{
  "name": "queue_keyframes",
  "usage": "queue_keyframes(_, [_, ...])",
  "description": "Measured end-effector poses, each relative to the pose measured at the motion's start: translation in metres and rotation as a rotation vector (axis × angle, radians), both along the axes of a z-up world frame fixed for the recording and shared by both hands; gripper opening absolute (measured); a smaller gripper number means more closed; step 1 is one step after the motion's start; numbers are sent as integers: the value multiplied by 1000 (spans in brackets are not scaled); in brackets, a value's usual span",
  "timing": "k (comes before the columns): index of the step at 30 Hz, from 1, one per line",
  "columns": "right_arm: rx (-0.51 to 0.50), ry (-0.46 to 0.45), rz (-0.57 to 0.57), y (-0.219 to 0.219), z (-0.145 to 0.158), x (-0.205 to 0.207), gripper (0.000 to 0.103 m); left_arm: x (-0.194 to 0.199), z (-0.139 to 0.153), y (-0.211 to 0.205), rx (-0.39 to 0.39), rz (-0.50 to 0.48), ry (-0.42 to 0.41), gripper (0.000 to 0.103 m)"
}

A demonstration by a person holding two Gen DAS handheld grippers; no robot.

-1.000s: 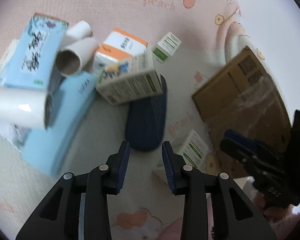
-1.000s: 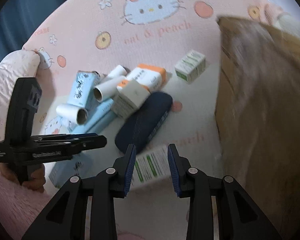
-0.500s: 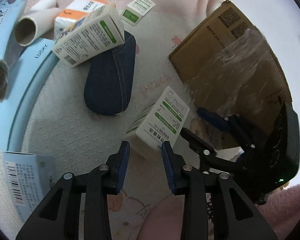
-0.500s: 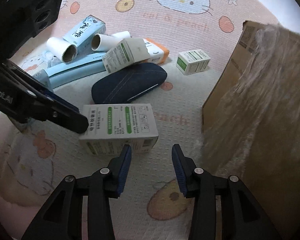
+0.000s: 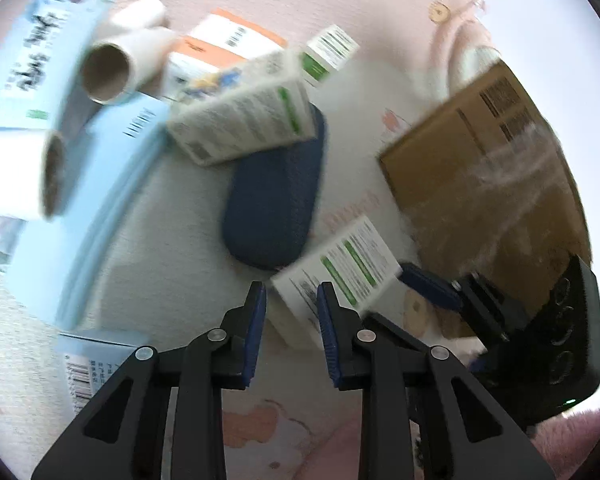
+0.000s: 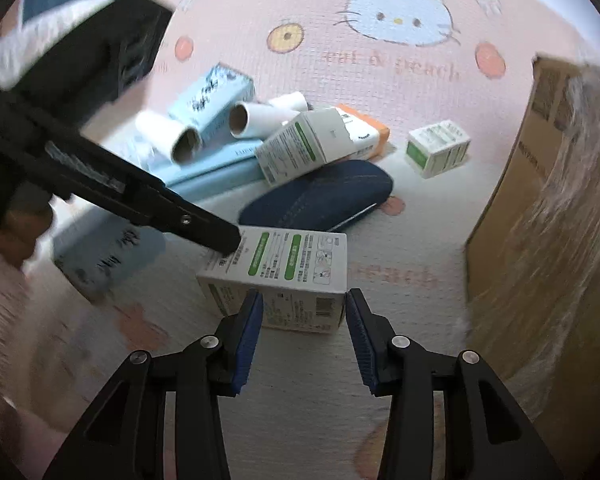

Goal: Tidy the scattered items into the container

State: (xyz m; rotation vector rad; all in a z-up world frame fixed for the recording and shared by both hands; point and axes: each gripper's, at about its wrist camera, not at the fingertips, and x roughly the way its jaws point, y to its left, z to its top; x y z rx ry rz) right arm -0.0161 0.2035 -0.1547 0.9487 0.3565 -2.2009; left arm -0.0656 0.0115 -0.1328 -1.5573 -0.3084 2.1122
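Note:
A white box with green labels [image 6: 284, 276] lies on the mat just ahead of my right gripper [image 6: 303, 334], which is open with its fingers on either side of the box's near end. The same box [image 5: 336, 268] sits just beyond my left gripper [image 5: 291, 322], which is open and empty. The left gripper's tip [image 6: 220, 236] rests at the box's far left corner. The cardboard container [image 6: 548, 216] stands to the right, wrapped in clear tape; it also shows in the left wrist view [image 5: 484, 172].
A navy case [image 6: 320, 196] lies behind the box. Further back is a pile: a second white-green box [image 6: 304, 152], an orange-white box [image 6: 364, 132], cardboard tubes [image 6: 252, 116], light blue boxes [image 6: 208, 96] and a small green-white box [image 6: 438, 152]. The floor is a pink cartoon mat [image 6: 380, 40].
My right gripper has opened wider and closed in on the white-green box, now straddling its near end. My left gripper swung, and its view shows the pile again.

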Motion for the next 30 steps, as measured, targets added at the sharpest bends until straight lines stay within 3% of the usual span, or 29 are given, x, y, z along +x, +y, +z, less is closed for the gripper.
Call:
queue_keyframes(5, [-53, -129, -91, 11, 0, -14, 41, -3, -4, -10, 64, 39, -68, 29])
queue_keyframes(7, [-116, -175, -136, 22, 5, -19, 42, -3, -9, -9, 98, 45, -94, 29])
queue_keyframes(11, [-249, -254, -189, 31, 10, -32, 48, 2, -10, 1, 88, 18, -94, 32])
queue_keyframes(17, [-228, -368, -205, 14, -14, -51, 48, 2, -13, -2, 105, 25, -106, 35])
queue_keyframes(21, [-323, -482, -242, 22, -24, -62, 48, 1, -15, -2, 109, 21, -115, 35])
queue_keyframes(25, [-288, -455, -224, 17, -21, -59, 48, 2, -17, 1, 104, 2, -131, 42])
queue_keyframes(30, [-262, -460, -201, 13, -17, -53, 44, 0, -14, -3, 99, 38, -119, 40])
